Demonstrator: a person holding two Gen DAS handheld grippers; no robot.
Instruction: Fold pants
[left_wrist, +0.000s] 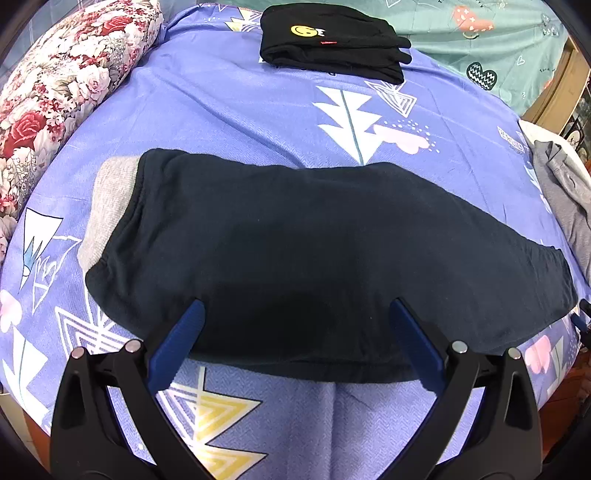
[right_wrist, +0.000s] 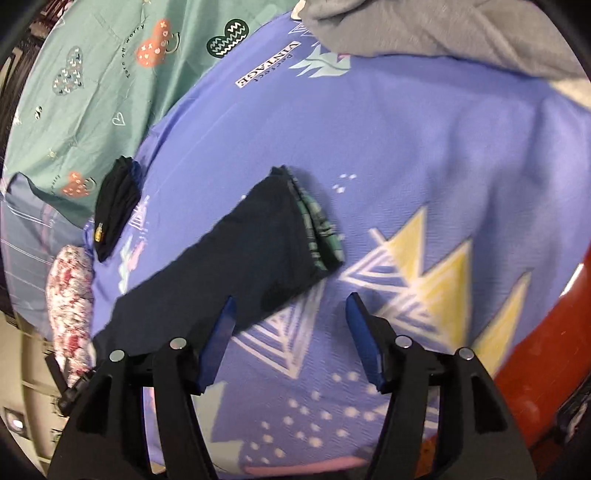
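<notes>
My left claw (left_wrist: 297, 310) is spread wide, blue pads (left_wrist: 177, 343) apart, and nothing is pinched between them. It hangs tilted down over the near edge of the dark navy pants (left_wrist: 295, 243), which run across the bed from nine o'clock to three o'clock in the left wrist view. A grey lining (left_wrist: 110, 199) shows at the nine o'clock end, which I take for the waist. Whether my pads touch the cloth I cannot tell; they sit right at its near hem.

My right claw (right_wrist: 291, 299) is also spread, holding nothing. Its left pad lies over the edge of the pants (right_wrist: 240, 266), while the right pad stands over bare sheet. From here the pants stretch from seven o'clock up toward twelve, ending in cuffs with a green plaid lining (right_wrist: 321, 229) turned out.

The pants look already laid leg upon leg, one long narrow strip, so I judge the lengthwise fold done and the crosswise fold next. That calls for me to pinch both layers at the cuff end with the right claw, steady or pinch the near edge with the left, and carry the cuffs over toward the waist without dragging the strip askew.

Farther out, at twelve o'clock in the left view, a folded black garment (left_wrist: 328, 40) with a yellow smiley rests on the purple bedsheet (left_wrist: 229, 103). A floral pillow (left_wrist: 62, 85) lies at ten o'clock, a grey garment (left_wrist: 565, 192) at three.
</notes>
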